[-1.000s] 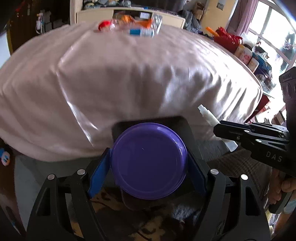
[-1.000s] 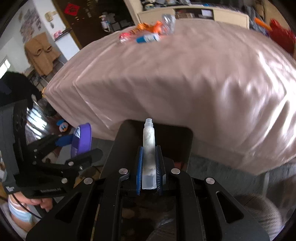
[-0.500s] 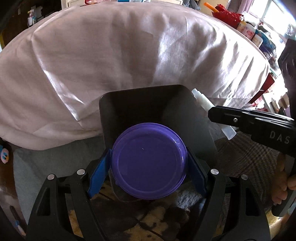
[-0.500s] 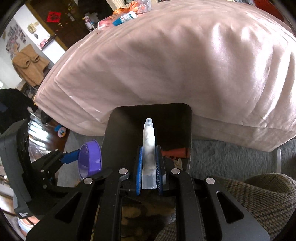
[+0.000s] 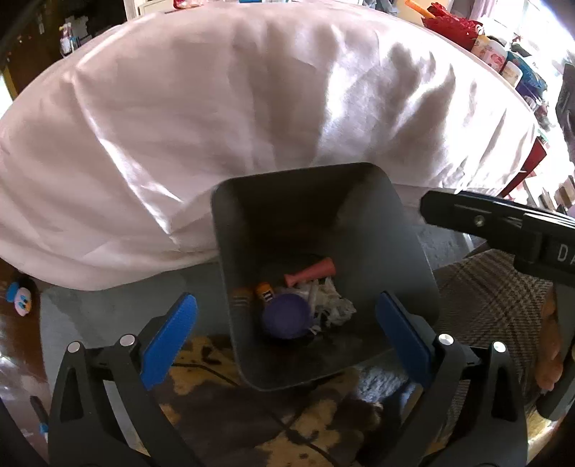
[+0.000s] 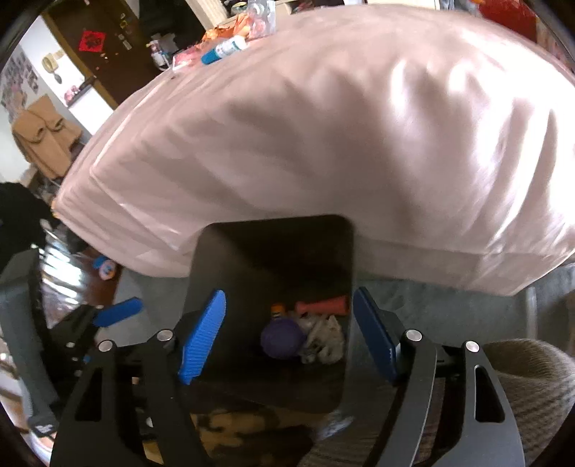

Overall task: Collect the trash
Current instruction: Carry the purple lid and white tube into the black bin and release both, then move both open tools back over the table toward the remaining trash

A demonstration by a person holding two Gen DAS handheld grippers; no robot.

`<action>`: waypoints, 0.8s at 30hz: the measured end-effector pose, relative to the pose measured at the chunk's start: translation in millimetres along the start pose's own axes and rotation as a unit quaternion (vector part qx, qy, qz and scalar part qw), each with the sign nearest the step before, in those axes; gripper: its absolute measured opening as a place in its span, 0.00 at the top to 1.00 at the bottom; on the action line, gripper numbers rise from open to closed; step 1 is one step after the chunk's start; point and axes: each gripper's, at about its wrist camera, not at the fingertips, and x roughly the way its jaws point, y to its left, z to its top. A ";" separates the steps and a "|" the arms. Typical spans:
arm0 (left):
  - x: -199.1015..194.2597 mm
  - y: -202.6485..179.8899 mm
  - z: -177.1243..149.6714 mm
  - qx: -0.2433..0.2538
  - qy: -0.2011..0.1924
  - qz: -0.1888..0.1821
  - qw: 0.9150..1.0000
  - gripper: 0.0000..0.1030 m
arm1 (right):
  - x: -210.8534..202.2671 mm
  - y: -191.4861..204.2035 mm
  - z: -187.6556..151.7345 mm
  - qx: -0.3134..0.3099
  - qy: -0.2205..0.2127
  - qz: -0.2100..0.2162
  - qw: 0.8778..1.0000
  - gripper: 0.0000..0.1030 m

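Note:
A dark grey trash bin stands on the floor below the table edge. Inside lie a purple lid, a pink tube, crumpled white wrapping and a small orange item. My left gripper is open and empty above the bin's near rim. My right gripper is open and empty over the bin; its finger also shows at the right of the left wrist view. More trash, with a blue-capped tube, lies at the table's far end.
A table under a pink-white cloth fills the view behind the bin. A grey rug lies under the bin. A small toy lies on the floor at left. Red bags and jars stand at far right.
My left gripper opened and the purple lid dropped into the bin. My right gripper opened and let go of the small clear bottle. Both grippers now look down into the bin.

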 end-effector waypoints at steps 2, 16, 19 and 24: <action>-3.6 0.7 1.4 0.000 -0.003 0.006 1.000 0.08 | -3.0 -0.6 1.4 -0.001 -0.001 0.000 1.000 0.20; -63.5 29.7 25.5 -0.031 -0.075 0.015 0.997 0.08 | -51.7 -3.8 35.0 -0.013 -0.059 -0.019 0.998 0.16; -79.6 42.3 36.6 -0.039 -0.096 0.025 0.994 0.08 | -64.0 -3.3 51.7 -0.020 -0.079 -0.028 0.996 0.16; -98.8 60.6 59.3 -0.041 -0.122 0.047 0.991 0.08 | -74.7 1.6 82.7 -0.035 -0.105 -0.037 0.993 0.15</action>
